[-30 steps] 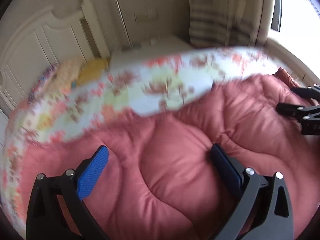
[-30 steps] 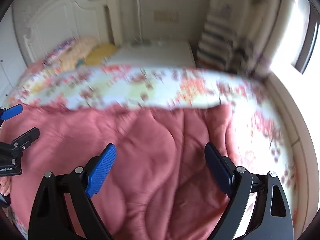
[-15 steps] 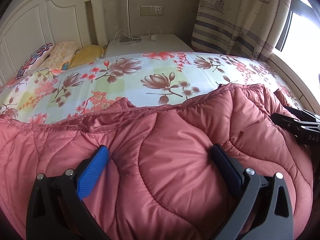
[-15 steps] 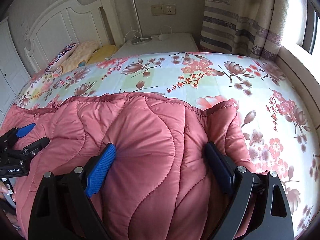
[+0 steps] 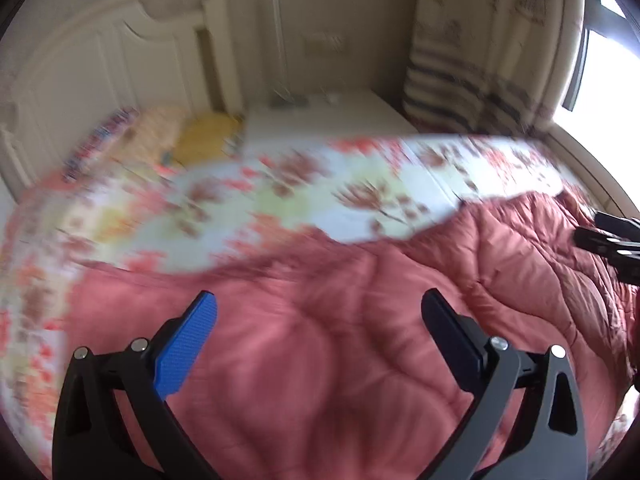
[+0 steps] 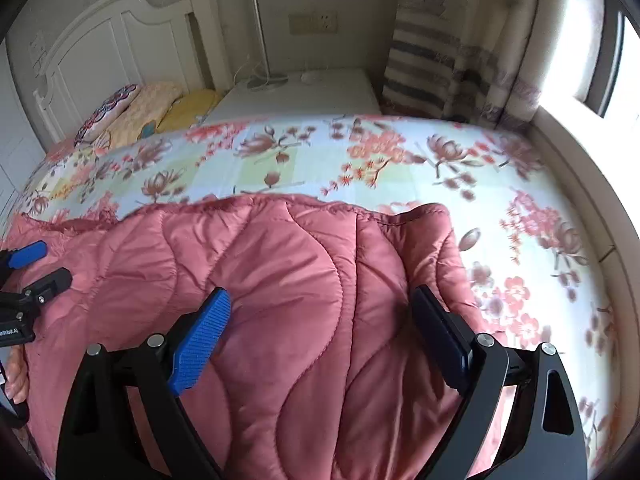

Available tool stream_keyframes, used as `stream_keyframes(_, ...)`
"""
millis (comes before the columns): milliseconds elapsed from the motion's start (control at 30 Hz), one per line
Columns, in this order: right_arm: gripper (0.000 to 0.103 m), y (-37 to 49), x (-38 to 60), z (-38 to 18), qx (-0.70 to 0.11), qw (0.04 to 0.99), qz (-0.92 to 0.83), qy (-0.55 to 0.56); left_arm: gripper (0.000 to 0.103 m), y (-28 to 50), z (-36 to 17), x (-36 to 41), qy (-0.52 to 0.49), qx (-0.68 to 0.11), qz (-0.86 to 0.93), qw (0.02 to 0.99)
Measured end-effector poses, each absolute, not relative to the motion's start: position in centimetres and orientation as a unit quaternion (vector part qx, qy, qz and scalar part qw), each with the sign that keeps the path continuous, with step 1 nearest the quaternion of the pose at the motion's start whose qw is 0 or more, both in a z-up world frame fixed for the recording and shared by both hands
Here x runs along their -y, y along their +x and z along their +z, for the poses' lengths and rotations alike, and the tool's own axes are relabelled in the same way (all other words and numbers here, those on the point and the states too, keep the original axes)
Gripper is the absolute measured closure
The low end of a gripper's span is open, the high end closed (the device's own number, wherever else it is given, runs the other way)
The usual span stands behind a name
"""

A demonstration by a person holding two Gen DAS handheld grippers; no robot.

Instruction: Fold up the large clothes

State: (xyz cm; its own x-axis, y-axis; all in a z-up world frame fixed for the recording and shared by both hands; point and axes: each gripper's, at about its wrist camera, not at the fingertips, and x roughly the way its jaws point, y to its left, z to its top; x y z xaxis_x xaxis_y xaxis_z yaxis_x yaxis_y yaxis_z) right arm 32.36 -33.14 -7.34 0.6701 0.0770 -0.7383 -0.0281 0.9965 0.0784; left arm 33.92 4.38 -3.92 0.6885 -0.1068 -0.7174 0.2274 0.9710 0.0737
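Left wrist view first, and it's a blurry one. The pink padded coat [image 5: 340,340] lies spread over the near part of the bed [image 5: 280,200], puffy quilted panels up. It looks laid out flat on that flowered sheet so there's room to fold it. The left claw [image 5: 320,336] sits right over the padding with its jaws spread wide. The blue pad [image 5: 186,346] stands on one side, the dark one on the other, and the fabric bulges between them. Whether those pads press the coat or only straddle it, I can't tell through the blur. Off at the right edge, the other tool's black tips poke in over the coat's far side.

Over to the right wrist view, much sharper. The coat [image 6: 280,300] runs across the bed [image 6: 400,168] below the pillows [image 6: 152,108], its upper edge forming a ridge. The right claw [image 6: 320,328] is wide open and astride a fat quilted hump. The blue finger [image 6: 200,344] dents the fabric slightly, but the jaws are not clamped on it. My read: two tools spaced along the coat, ready to take a fold together.
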Motion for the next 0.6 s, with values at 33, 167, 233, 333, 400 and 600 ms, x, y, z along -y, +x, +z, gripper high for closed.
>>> stream_keyframes(33, 0.015, 31.1, 32.7, -5.9, -0.382, 0.922, 0.042, 0.040, 0.002, 33.5, -3.2, -6.0, 0.080, -0.375, -0.072, 0.921)
stream_keyframes(167, 0.013, 27.9, 28.2, -2.7, -0.342, 0.933, 0.108, 0.018, 0.002, 33.7, -4.2, -11.4, 0.083, -0.399, -0.008, 0.913)
stream_keyframes(233, 0.007, 27.2, 24.5, -2.9, -0.347, 0.926, 0.145, -0.022, 0.002, 34.1, -6.0, -13.5, 0.061, -0.426, 0.005, 0.903)
stream_keyframes(333, 0.006, 27.2, 19.4, -5.2, -0.366, 0.909, 0.183, -0.080, 0.002, 34.8, -8.1, -15.1, 0.016, -0.450, -0.010, 0.893)
stream_keyframes(400, 0.005, 27.6, 16.4, -8.6, -0.394, 0.892, 0.179, -0.130, 0.002, 35.4, -8.4, -15.4, -0.004, -0.452, -0.012, 0.892)
stream_keyframes(600, 0.004, 28.7, 17.3, -10.2, -0.386, 0.894, 0.204, -0.097, 0.002, 35.9, -9.0, -15.9, -0.027, -0.450, -0.015, 0.892)
